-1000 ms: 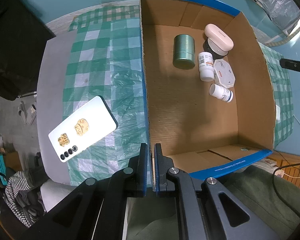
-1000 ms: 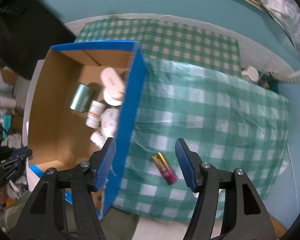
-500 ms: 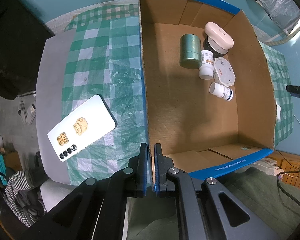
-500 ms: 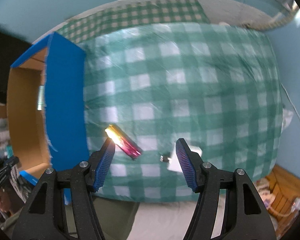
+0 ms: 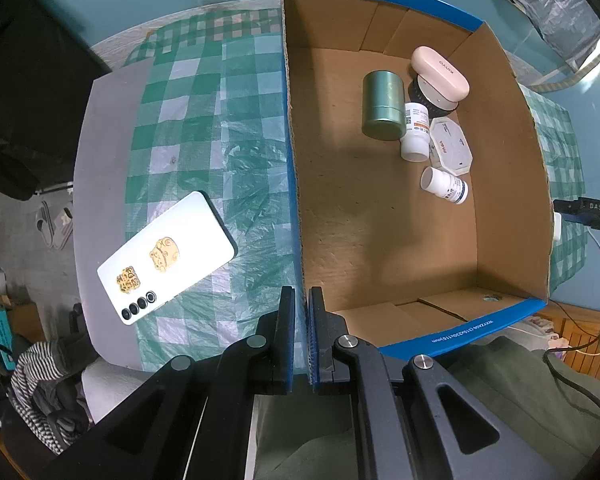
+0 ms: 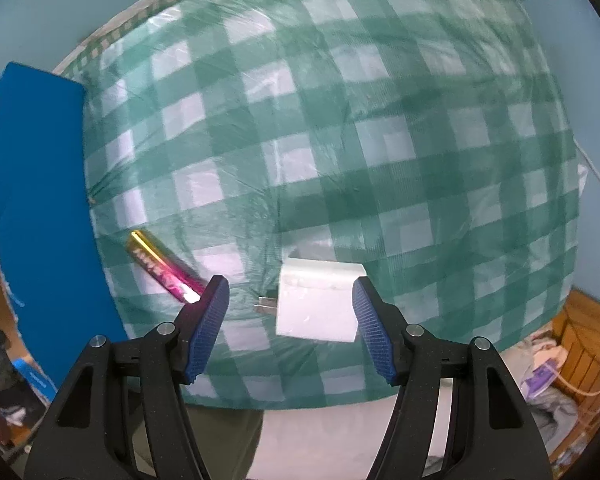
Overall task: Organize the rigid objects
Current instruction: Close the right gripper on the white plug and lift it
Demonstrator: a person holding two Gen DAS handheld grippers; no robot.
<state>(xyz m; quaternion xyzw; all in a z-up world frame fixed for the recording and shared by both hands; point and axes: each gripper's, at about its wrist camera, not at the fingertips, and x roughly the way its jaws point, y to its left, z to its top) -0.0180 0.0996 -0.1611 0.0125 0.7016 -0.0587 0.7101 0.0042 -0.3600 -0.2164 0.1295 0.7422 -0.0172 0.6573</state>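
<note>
My left gripper [image 5: 301, 312] is shut on the near left wall of the blue-edged cardboard box [image 5: 296, 208]. Inside the box lie a green tin [image 5: 382, 106], a pink case [image 5: 440, 69], two white pill bottles [image 5: 415, 136] and a white octagonal box [image 5: 451, 147]. A white phone [image 5: 166, 256] lies on the checked cloth left of the box. My right gripper [image 6: 290, 312] is open above a white charger plug [image 6: 320, 304], which sits between the fingers. A gold-pink tube [image 6: 162, 265] lies by the left finger [image 6: 208, 320].
The box's blue outer wall [image 6: 40, 216] stands left of the tube in the right wrist view. The green checked cloth [image 6: 340, 140] covers the table, whose front edge is just below the charger. The right gripper shows at the left wrist view's right edge [image 5: 592, 212].
My right gripper has swung right and dropped closer to the cloth; the charger now sits between its fingers. The left gripper has kept its hold on the box wall.
</note>
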